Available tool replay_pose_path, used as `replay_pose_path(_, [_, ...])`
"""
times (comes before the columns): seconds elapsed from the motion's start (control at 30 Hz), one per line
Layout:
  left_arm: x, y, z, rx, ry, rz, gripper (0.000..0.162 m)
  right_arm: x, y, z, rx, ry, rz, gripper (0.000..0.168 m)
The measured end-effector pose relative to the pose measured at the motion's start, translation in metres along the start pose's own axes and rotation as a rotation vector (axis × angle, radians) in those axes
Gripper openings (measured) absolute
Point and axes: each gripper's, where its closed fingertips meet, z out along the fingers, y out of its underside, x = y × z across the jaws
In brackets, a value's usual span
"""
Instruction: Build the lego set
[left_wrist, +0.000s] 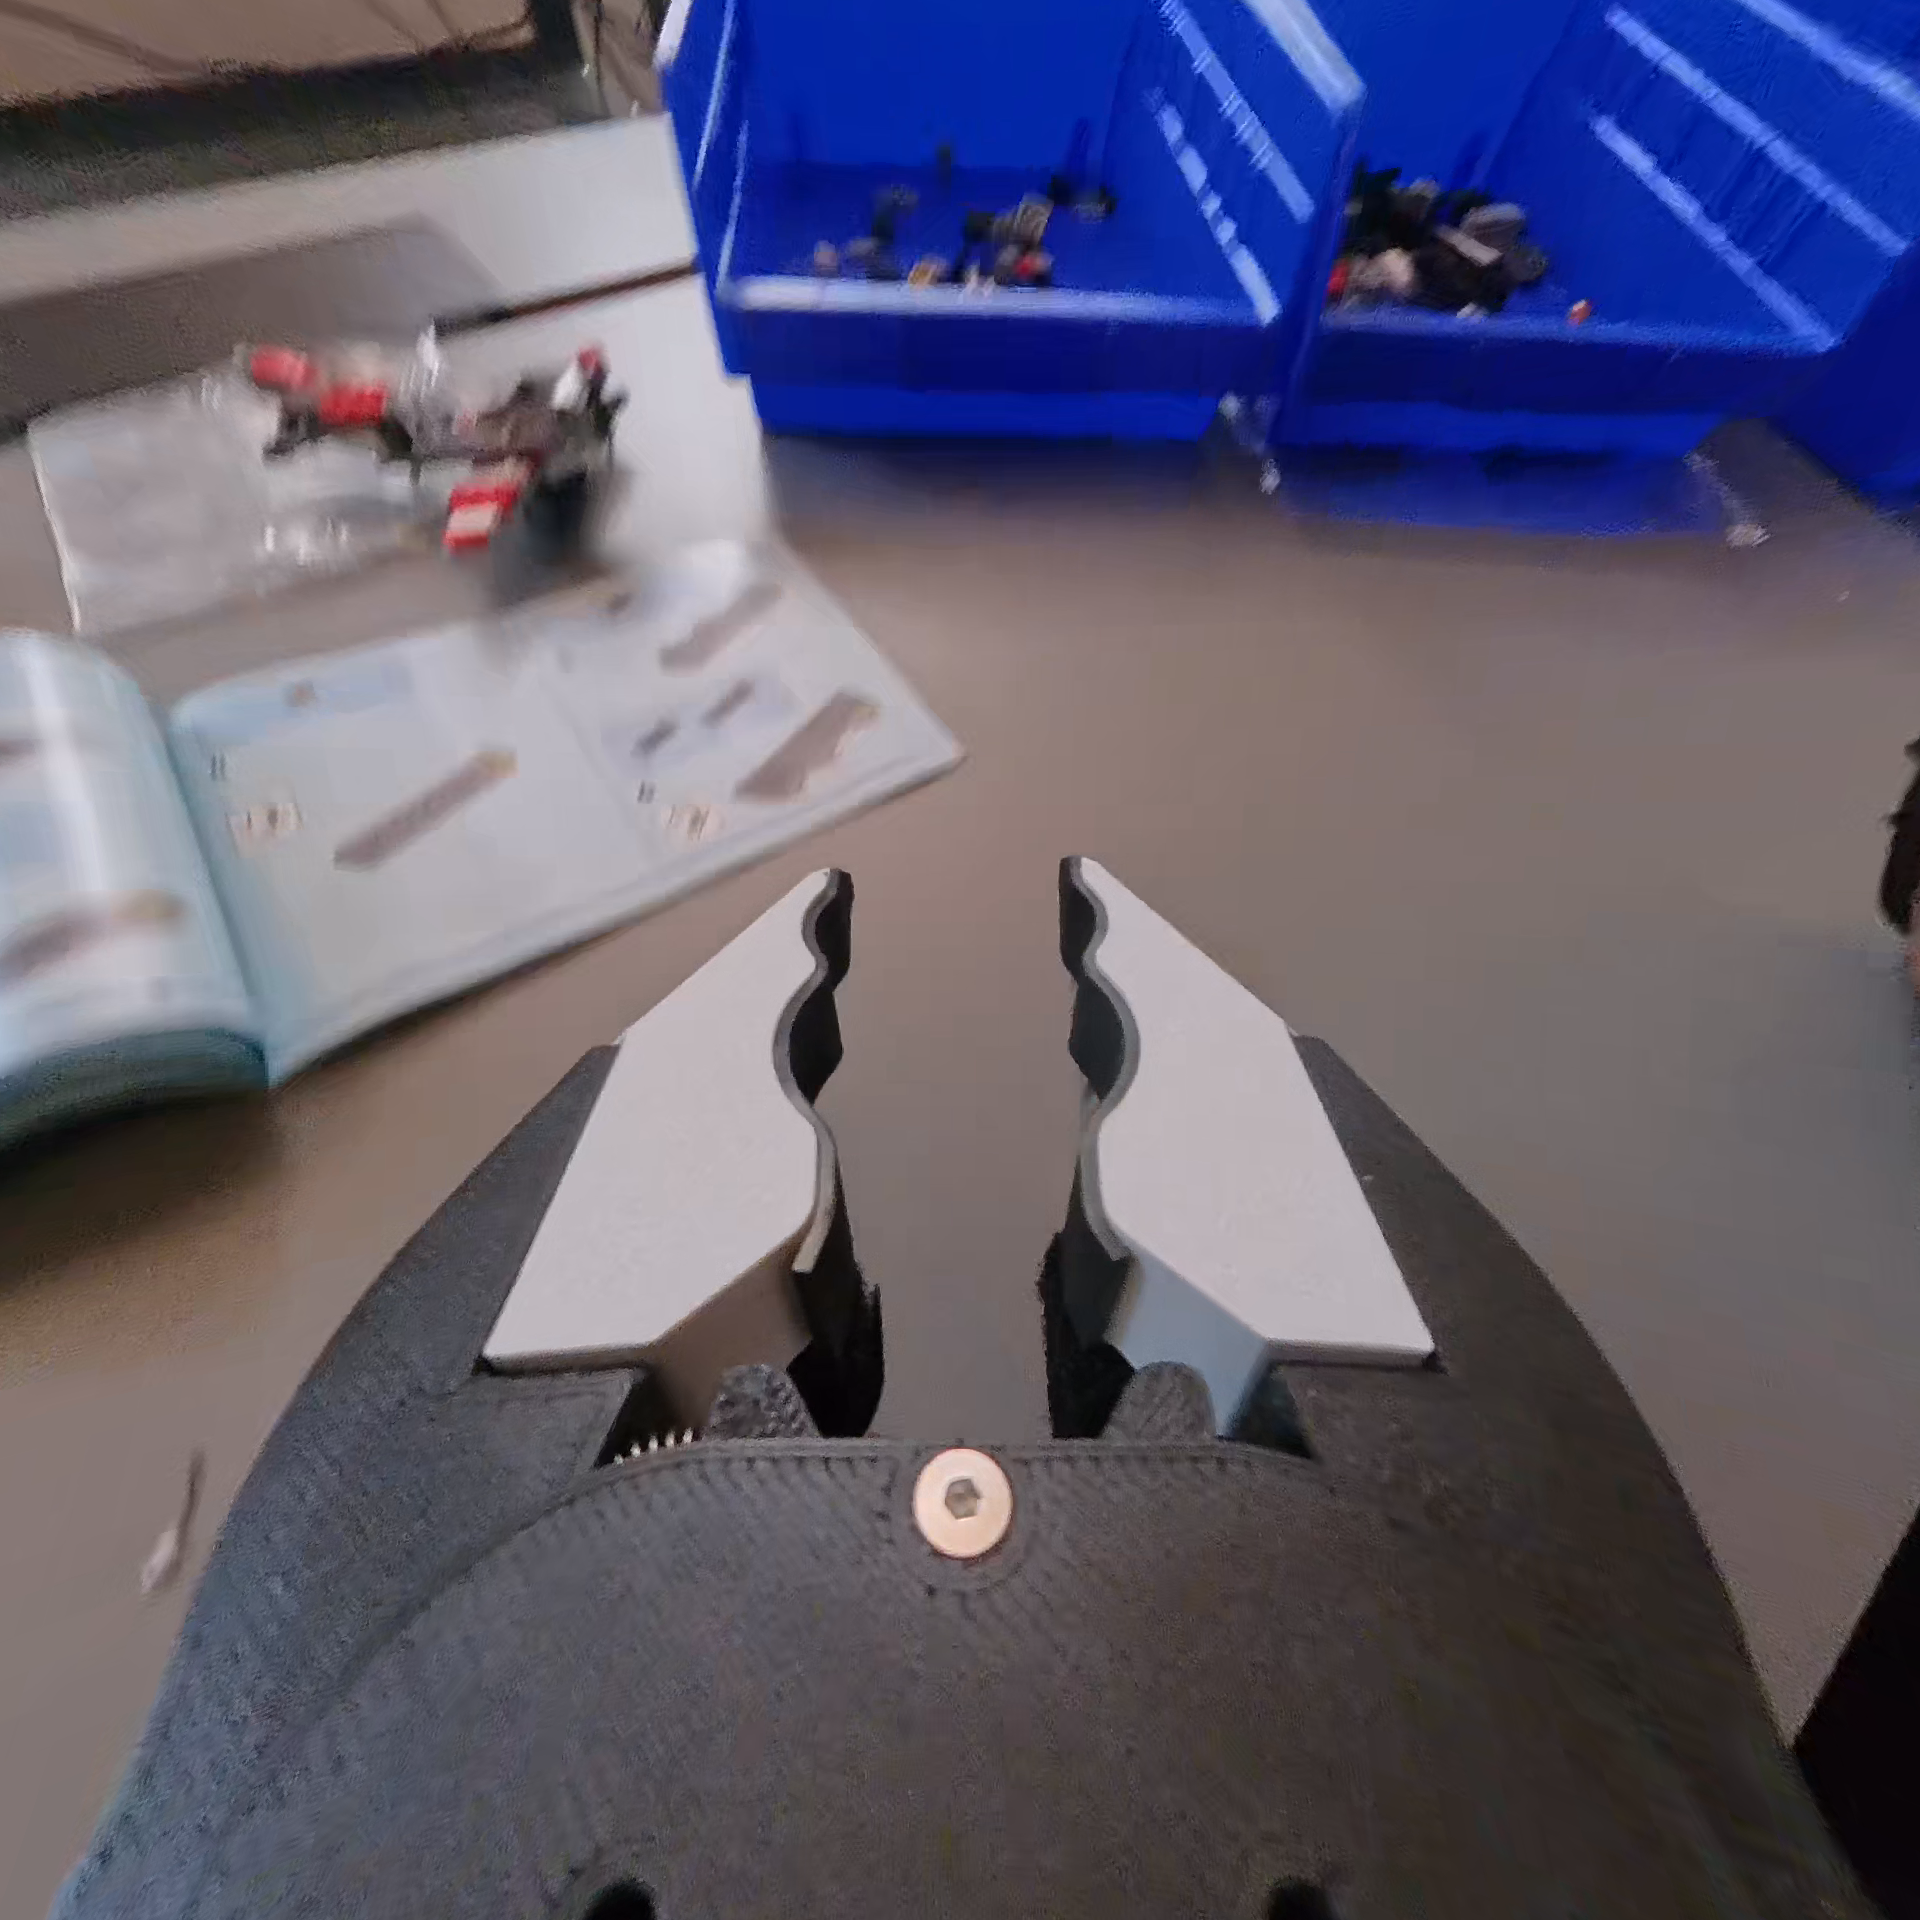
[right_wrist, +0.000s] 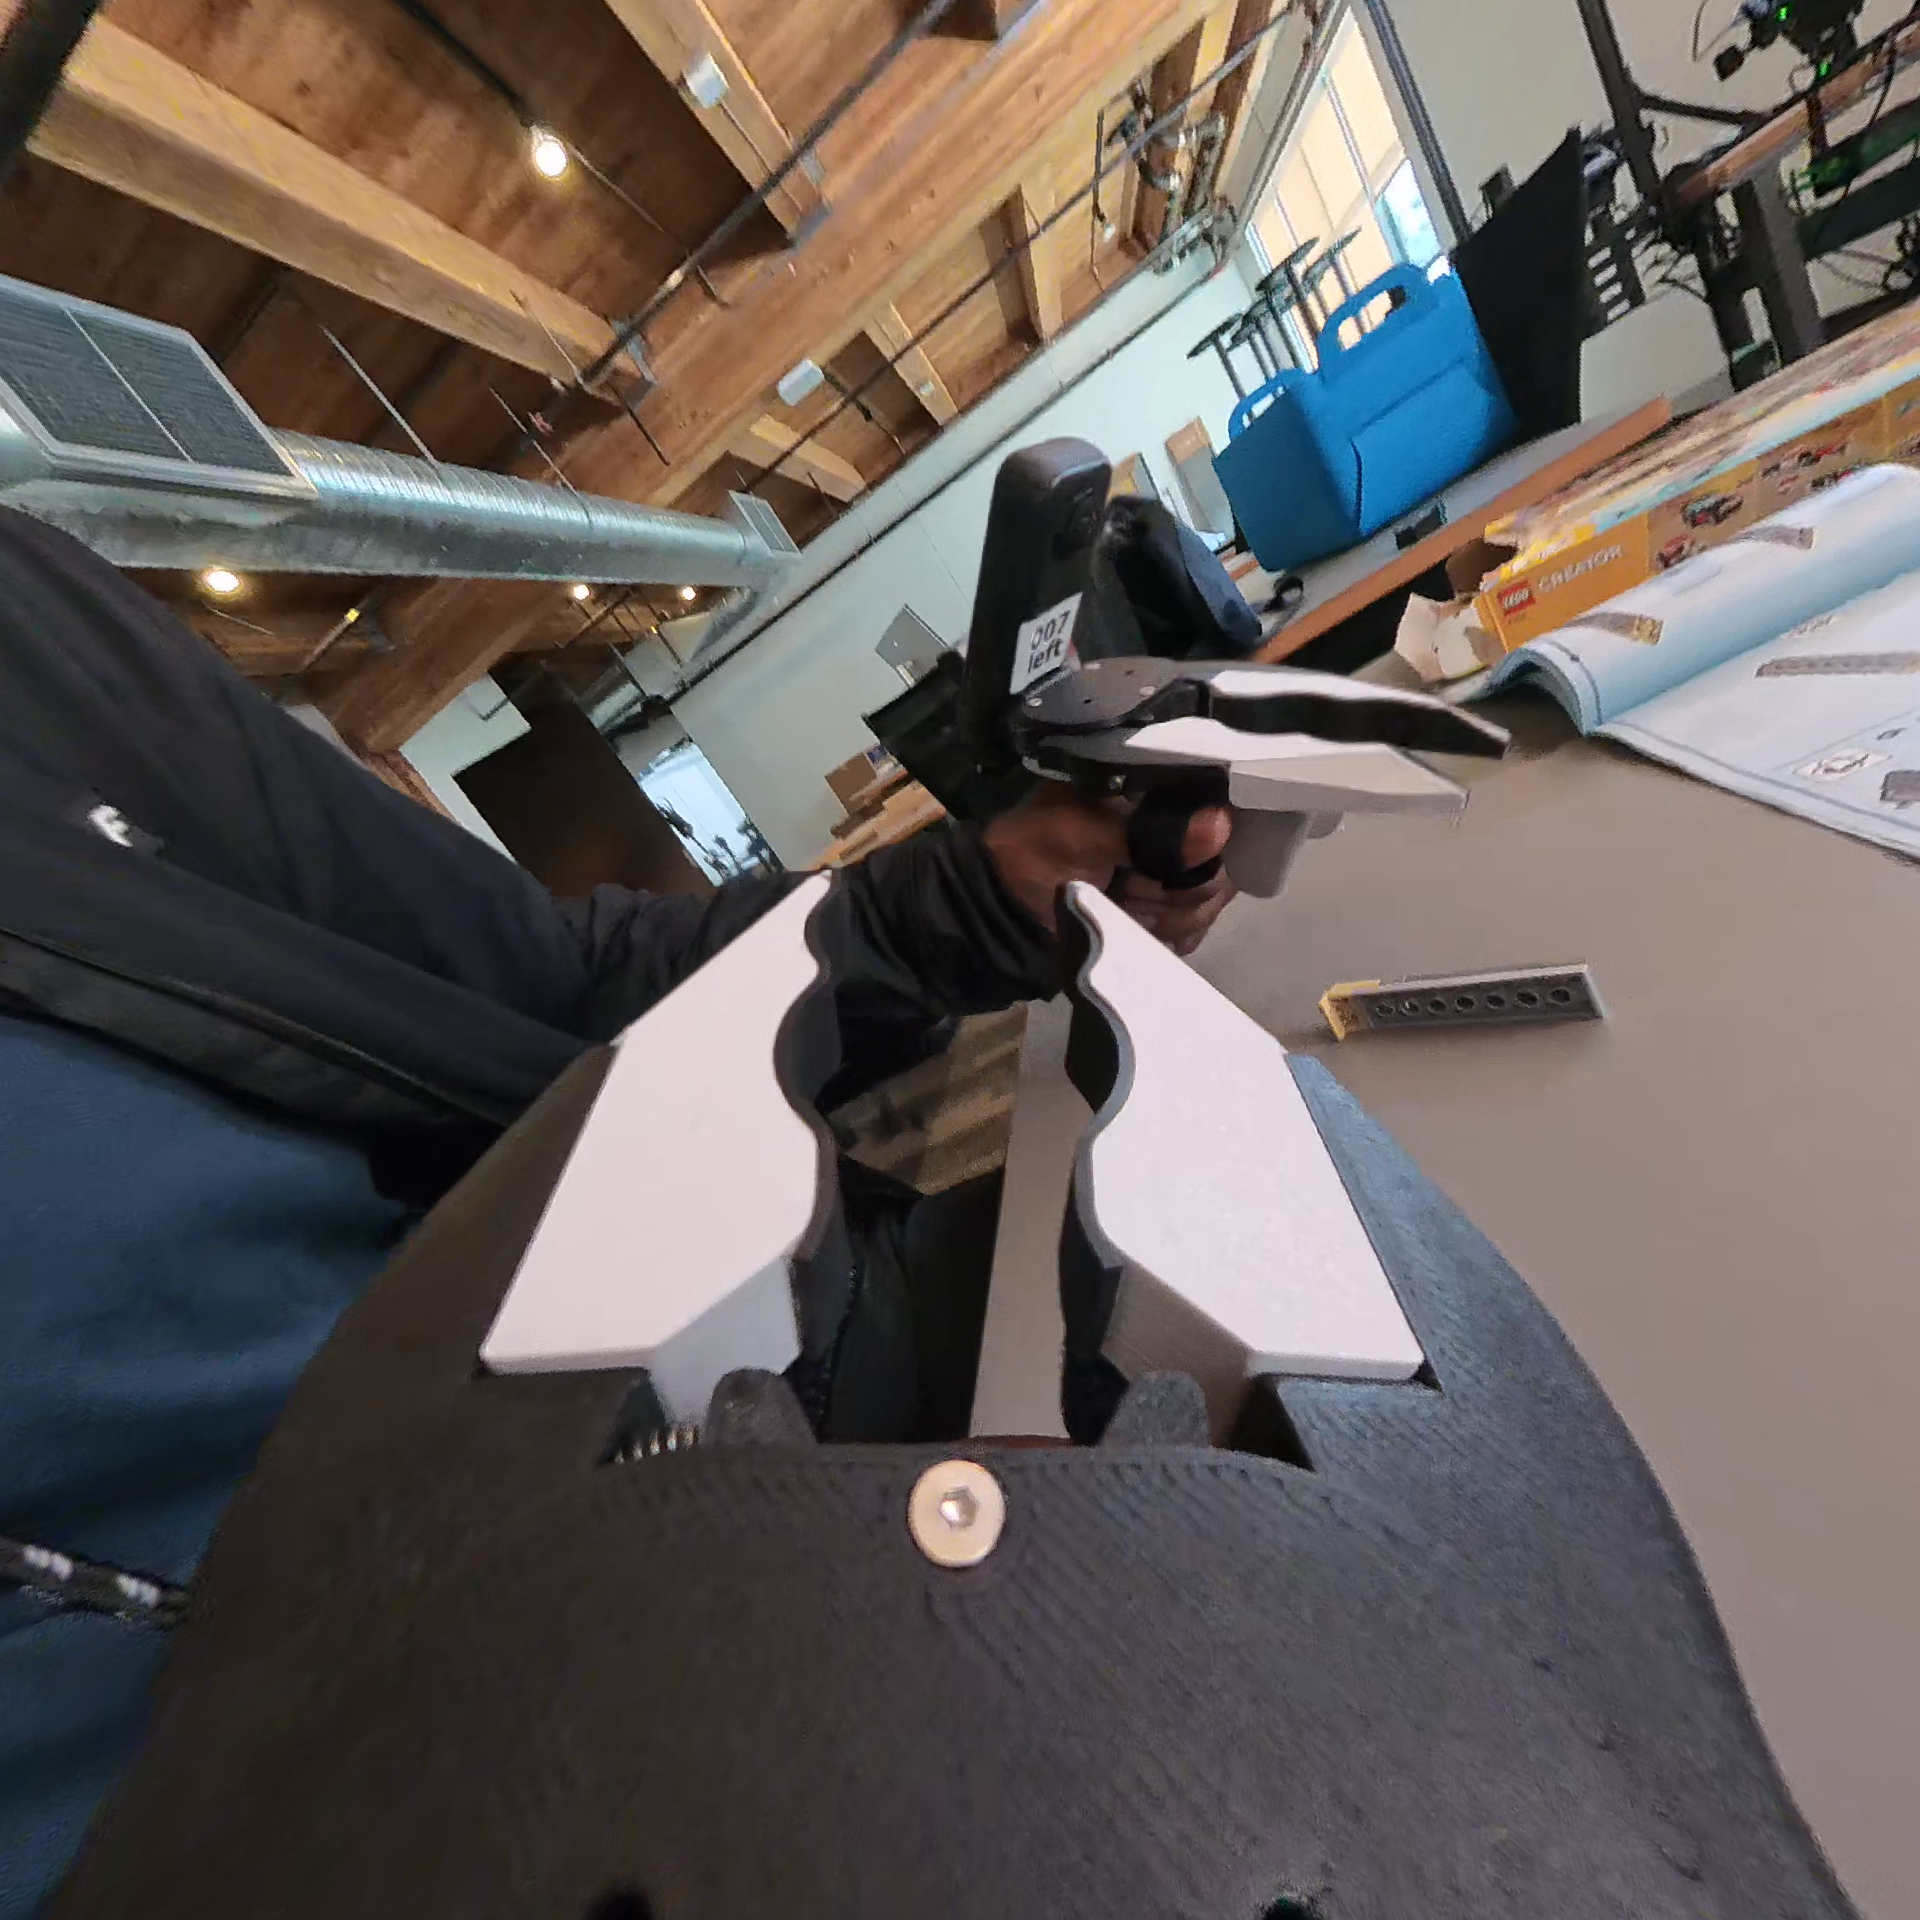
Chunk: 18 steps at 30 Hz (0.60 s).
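My left gripper (left_wrist: 954, 883) is open and empty above the brown table, pointing toward the blue bins. A partly built red and black lego model (left_wrist: 447, 436) stands on a sheet at the far left. An open instruction booklet (left_wrist: 436, 790) lies left of the gripper. My right gripper (right_wrist: 945, 899) is open and empty, tilted and pointing sideways at the person's sleeve. In the right wrist view the left gripper (right_wrist: 1455, 758) hovers above the table. A long grey lego plate with a tan end (right_wrist: 1465, 1006) lies flat on the table below it.
Two blue bins (left_wrist: 997, 312) (left_wrist: 1579, 312) with several small dark lego pieces stand at the back. A lego box (right_wrist: 1621, 561) lies beyond the booklet (right_wrist: 1756, 665) in the right wrist view. The person's dark jacket (right_wrist: 208, 1039) fills the left of that view.
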Motion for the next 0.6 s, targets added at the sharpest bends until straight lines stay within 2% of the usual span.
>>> replay_pose_path(0.17, [0.063, -0.101, 0.035, 0.02, 0.165, 0.196, 0.043, -0.018, -0.015, -0.012, 0.045, -0.076, -0.036, 0.032])
replay_pose_path(0.33, [0.157, -0.184, 0.09, -0.083, 0.353, 0.556, 0.048, -0.006, 0.011, -0.004, -0.097, 0.005, -0.035, 0.033])
replay_pose_path(0.47, [0.247, -0.219, 0.129, -0.129, 0.557, 0.714, 0.048, 0.023, 0.053, -0.002, -0.312, 0.156, -0.004, 0.041])
replay_pose_path(0.6, [0.332, -0.222, 0.18, -0.247, 0.695, 0.841, 0.048, 0.025, 0.065, 0.001, -0.375, 0.167, 0.012, 0.044])
